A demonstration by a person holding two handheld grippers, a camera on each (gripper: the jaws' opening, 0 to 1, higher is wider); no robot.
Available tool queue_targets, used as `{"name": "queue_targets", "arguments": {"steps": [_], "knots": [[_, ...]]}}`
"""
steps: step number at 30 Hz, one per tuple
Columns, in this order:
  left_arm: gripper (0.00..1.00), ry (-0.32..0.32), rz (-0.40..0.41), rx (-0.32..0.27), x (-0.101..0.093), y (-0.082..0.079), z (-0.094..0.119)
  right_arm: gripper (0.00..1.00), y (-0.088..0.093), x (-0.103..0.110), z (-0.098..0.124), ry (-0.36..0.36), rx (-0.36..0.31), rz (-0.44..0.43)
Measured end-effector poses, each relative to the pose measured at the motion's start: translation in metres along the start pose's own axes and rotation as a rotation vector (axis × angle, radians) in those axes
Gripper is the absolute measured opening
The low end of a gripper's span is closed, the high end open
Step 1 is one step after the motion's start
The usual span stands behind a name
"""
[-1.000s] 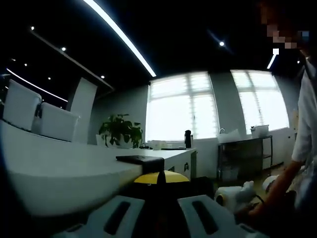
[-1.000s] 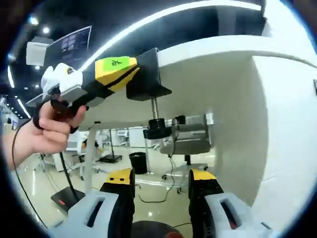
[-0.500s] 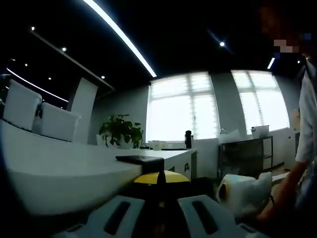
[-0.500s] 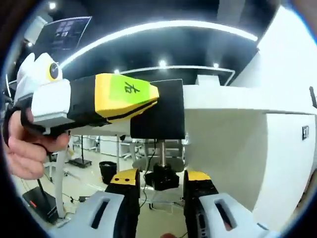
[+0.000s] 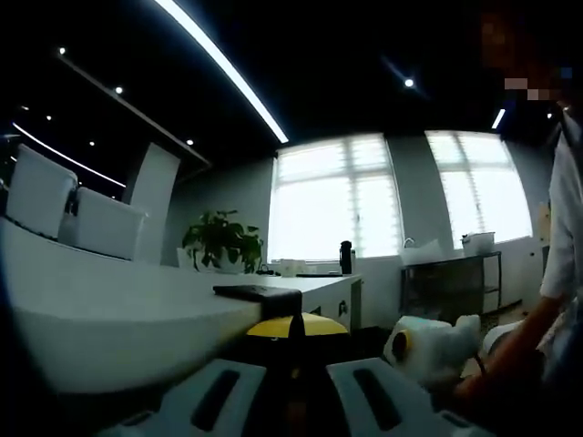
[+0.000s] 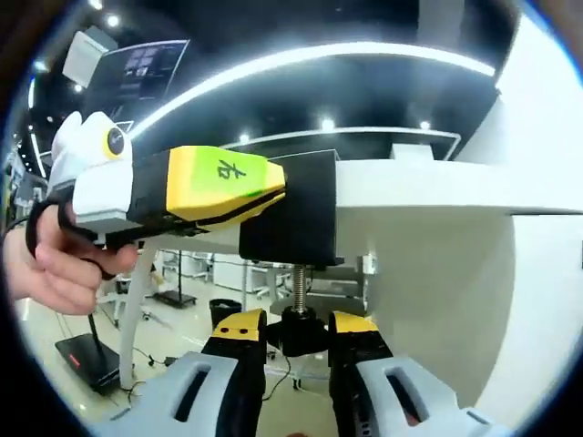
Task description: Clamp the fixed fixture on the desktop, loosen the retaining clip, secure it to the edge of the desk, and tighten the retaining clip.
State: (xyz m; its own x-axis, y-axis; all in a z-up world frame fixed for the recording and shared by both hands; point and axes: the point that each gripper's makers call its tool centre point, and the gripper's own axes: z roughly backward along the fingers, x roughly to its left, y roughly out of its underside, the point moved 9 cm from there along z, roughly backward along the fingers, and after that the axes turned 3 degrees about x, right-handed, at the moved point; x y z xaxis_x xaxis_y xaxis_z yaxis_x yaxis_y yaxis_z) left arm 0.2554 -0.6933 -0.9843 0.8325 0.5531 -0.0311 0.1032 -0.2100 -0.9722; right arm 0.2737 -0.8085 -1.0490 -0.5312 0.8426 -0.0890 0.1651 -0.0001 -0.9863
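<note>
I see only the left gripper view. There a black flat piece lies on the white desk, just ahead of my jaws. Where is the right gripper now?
Observer: The right gripper is below the edge of the white desk. Its jaws stand on either side of a round black knob.
Operator: Do the jaws pinch the knob?
Observer: They are very near it on both sides, but I cannot tell whether they touch.
Operator: What is above the knob?
Observer: A silver threaded screw runs from the knob up into the black clamp fixture. The yellow-tipped left gripper holds that fixture at the desk edge.
</note>
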Motion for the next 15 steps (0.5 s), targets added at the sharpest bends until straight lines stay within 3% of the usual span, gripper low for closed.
{"name": "queue_targets", "arguments": {"steps": [3, 7, 10, 15], "knots": [[0.02, 0.0, -0.001, 0.001, 0.0, 0.0, 0.0, 0.25, 0.0, -0.008, 0.0, -0.136, -0.018, 0.02], [0.02, 0.001, 0.003, -0.002, 0.0, 0.0, 0.0, 0.24, -0.002, -0.014, -0.004, -0.315, 0.005, 0.042], [0.02, 0.002, 0.007, -0.004, 0.0, 0.0, 0.0, 0.24, 0.002, -0.028, -0.016, -0.39, 0.023, 0.039], [0.02, 0.003, 0.008, -0.003, 0.0, 0.001, 0.0, 0.25, 0.001, -0.028, -0.018, -0.425, 0.035, 0.07]]}}
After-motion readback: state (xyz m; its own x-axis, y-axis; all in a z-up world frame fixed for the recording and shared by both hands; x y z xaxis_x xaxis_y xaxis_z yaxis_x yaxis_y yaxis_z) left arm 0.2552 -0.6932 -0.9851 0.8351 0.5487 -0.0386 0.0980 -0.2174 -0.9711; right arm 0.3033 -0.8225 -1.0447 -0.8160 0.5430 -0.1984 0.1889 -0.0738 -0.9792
